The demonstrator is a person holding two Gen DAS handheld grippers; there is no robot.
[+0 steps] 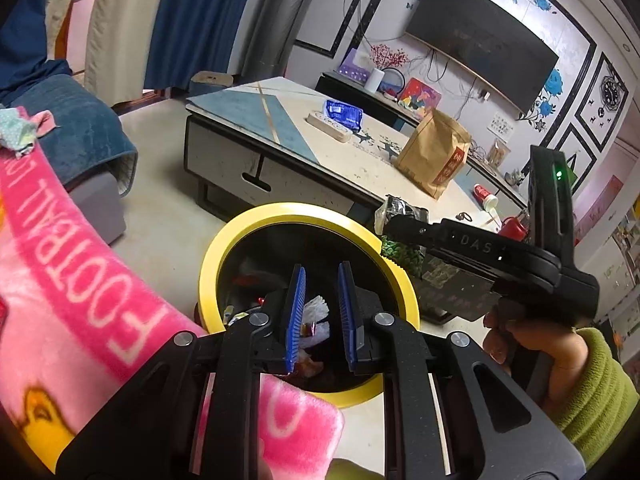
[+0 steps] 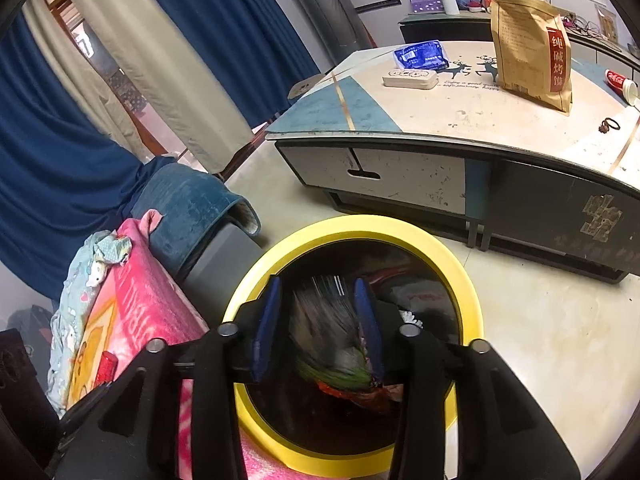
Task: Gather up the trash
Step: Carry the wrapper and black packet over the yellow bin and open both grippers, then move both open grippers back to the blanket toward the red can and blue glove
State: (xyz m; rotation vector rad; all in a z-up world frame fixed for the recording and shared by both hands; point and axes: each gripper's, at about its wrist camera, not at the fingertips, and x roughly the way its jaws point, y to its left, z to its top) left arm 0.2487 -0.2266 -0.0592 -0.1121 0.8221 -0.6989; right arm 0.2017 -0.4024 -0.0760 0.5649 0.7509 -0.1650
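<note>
Both tongs hang over the yellow-rimmed bin (image 2: 472, 280), which stands on the floor just off the desk's (image 2: 500, 120) near edge. The right tongs (image 2: 320, 320) are clamped on a crumpled wrapper (image 2: 328, 336), dark and silvery with a green patch (it is motion-blurred, so the exact kind is unclear). The wrapper sits directly above the bin's mouth, so a release would likely drop it straight in; that vertical line-up is what the next move turns on.

The left tongs (image 1: 320, 316) are parted with nothing between them; white and coloured scraps (image 1: 316, 320) show through the gap, lying down inside the bin (image 1: 224, 256). In the left view the right tongs (image 1: 384, 220) reach in from the bin's desk-side rim, wrapper (image 1: 400, 216) at their tip.

More candidates remain on the desk: a brown paper bag (image 2: 532, 48) standing near the far edge, a blue packet (image 2: 420, 54) and a red-and-white tube (image 2: 622, 82) lying on its side towards the right end. The empty left tongs look freer to fetch them.
</note>
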